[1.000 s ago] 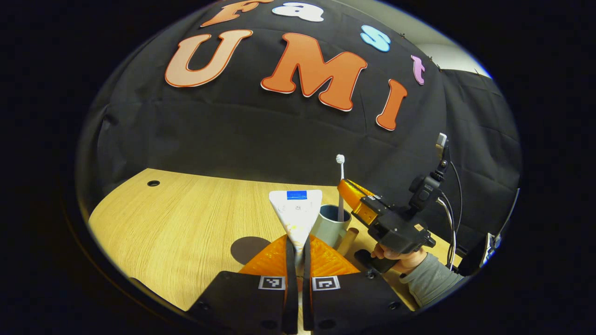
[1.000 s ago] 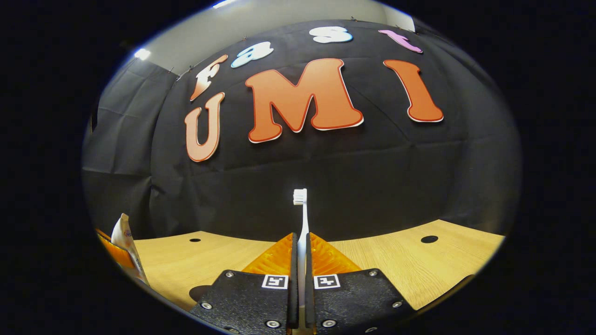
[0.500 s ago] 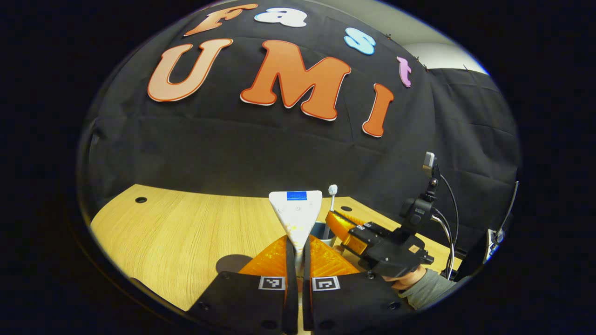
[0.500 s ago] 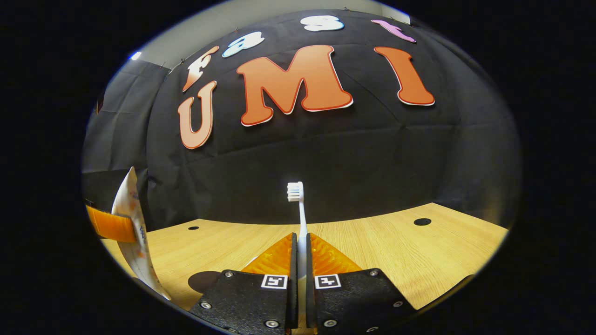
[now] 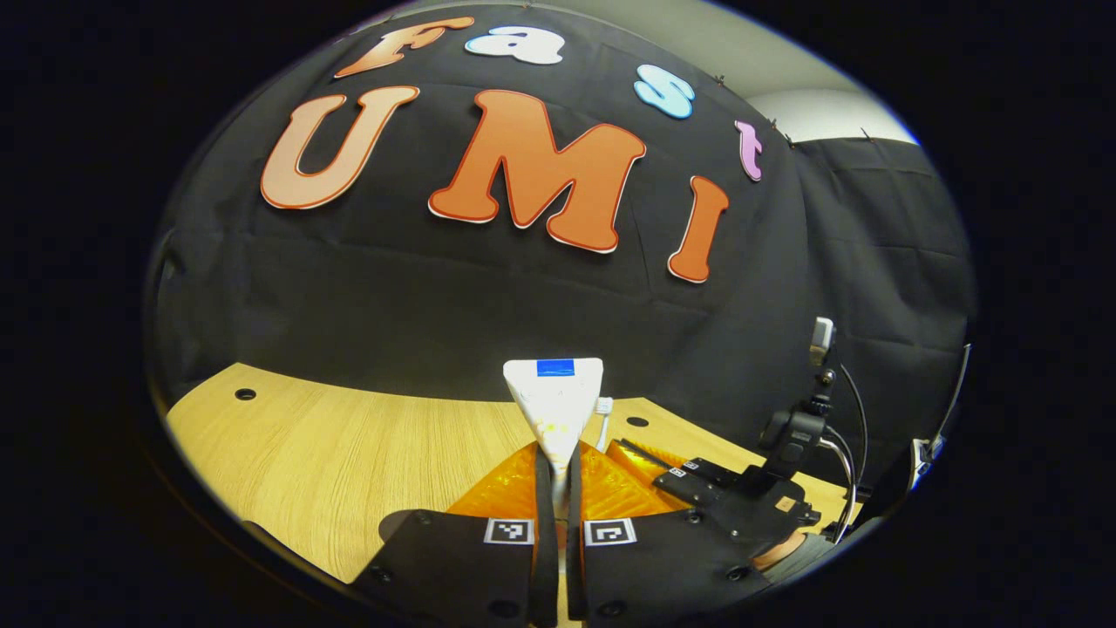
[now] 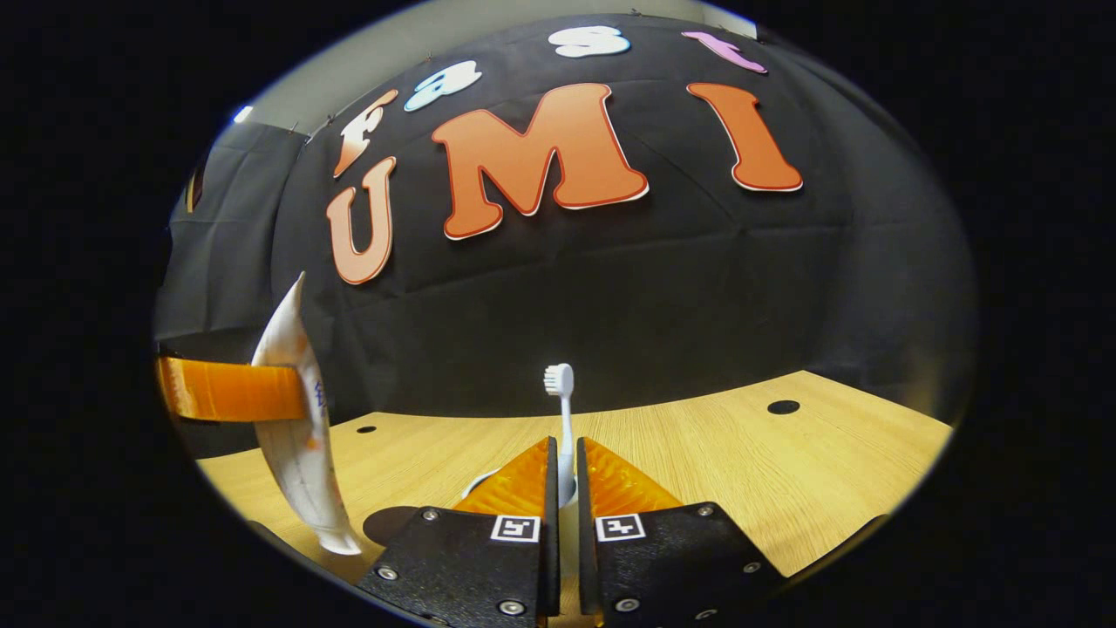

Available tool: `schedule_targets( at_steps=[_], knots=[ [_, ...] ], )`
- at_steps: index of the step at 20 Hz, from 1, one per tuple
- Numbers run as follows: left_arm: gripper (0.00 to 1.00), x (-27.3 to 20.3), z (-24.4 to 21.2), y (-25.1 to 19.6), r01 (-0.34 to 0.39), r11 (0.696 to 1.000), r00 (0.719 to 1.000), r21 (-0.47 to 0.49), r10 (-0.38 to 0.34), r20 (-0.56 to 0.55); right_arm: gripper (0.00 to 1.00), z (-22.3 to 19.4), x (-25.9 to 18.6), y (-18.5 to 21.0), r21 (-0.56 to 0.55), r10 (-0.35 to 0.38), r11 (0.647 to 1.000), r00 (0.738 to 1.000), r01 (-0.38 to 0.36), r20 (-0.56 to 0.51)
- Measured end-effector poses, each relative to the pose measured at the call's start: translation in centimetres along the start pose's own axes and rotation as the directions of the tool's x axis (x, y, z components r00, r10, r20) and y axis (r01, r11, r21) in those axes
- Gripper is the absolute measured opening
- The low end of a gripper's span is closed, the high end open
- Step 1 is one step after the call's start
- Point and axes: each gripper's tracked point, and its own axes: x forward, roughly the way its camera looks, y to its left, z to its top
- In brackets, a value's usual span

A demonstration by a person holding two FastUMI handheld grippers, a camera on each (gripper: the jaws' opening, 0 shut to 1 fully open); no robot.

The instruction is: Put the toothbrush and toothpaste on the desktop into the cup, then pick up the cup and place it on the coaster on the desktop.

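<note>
Black cloth wall point(image 5: 453, 288) hangs behind the table, creased, with fold lines running across it; it wraps round the side as a second panel point(image 6: 218, 253). Above the cloth, a strip of pale plain wall point(image 5: 837, 109) shows, with a bright light spot point(image 6: 243, 113) at the upper left of the right gripper view. Table point(image 5: 349, 445) is light wood grain, with round cable holes point(image 6: 783, 406) near its back edge.

— What do you hold on the left?
— Your white toothpaste point(image 5: 555, 410) tube, upright, flat crimped end up.
— And the toothbrush point(image 6: 562, 410)?
— White, upright, bristles on top, its lower end over the cup point(image 6: 488, 479) rim.
</note>
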Motion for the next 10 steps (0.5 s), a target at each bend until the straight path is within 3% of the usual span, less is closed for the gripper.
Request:
schedule_targets(
  at_steps=[7, 10],
  knots=[
    [0.07, 1.3, 0.4, 0.3, -0.001, 0.998, 0.999, -0.057, 0.004, 0.048, 0.12, 0.3, -2.5, -1.3, 0.019, -0.013, 1.0, 1.0, 0.013, -0.002],
    [0.07, 2.4, 0.7, 0.2, 0.008, 0.997, 0.997, -0.075, -0.002, 0.079, 0.19, 0.3, -3.2, -1.5, 0.029, -0.015, 0.999, 1.0, 0.016, -0.02]
  ],
)
